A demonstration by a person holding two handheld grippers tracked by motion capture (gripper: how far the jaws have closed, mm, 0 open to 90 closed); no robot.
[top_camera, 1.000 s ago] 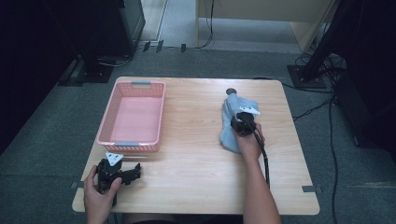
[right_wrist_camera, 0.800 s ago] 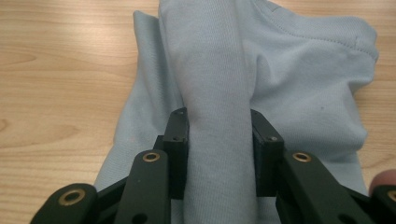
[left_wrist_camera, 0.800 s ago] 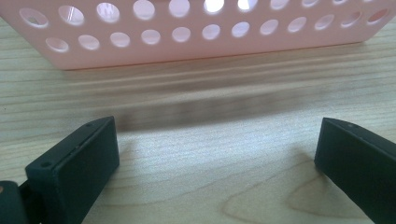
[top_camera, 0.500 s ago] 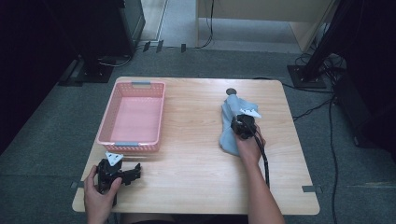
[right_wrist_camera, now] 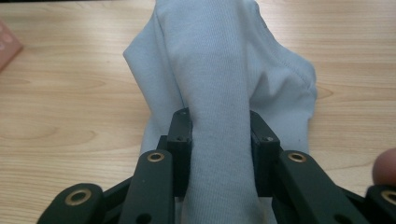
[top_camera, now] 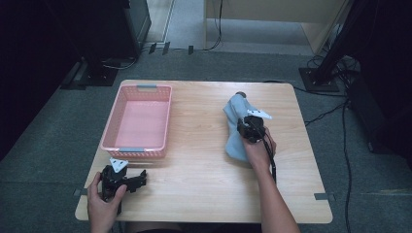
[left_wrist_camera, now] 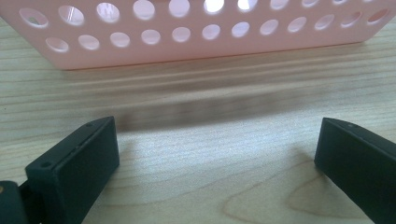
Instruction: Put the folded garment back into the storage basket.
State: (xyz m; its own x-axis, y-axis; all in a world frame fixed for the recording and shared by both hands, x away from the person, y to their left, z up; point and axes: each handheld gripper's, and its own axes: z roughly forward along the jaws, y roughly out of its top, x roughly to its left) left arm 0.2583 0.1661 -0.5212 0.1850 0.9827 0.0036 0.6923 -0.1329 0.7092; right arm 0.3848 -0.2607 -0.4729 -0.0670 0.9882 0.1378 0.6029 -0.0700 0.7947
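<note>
A light blue cloth point(top_camera: 234, 127) lies bunched on the right half of the wooden table point(top_camera: 199, 184). My right gripper point(top_camera: 248, 127) is shut on a raised fold of that cloth point(right_wrist_camera: 219, 107), the fabric pinched between both jaws and lifted a little off the wood. My left gripper point(top_camera: 136, 180) rests on the table near the front left corner, held by a hand. Its black jaws stand wide apart in the left gripper view, with bare wood between them, and its fingertips point(left_wrist_camera: 84, 154) point at the pink basket's wall point(left_wrist_camera: 196, 32).
The pink perforated basket point(top_camera: 137, 145) stands at the left of the table, empty inside. A dark round object point(top_camera: 240, 93) peeks out at the cloth's far end. Cables and equipment stands point(top_camera: 320, 73) sit on the floor beyond the table.
My right gripper has drawn slightly toward the person with the cloth pinched in it, bunching the fabric. The left gripper has stayed where it was.
</note>
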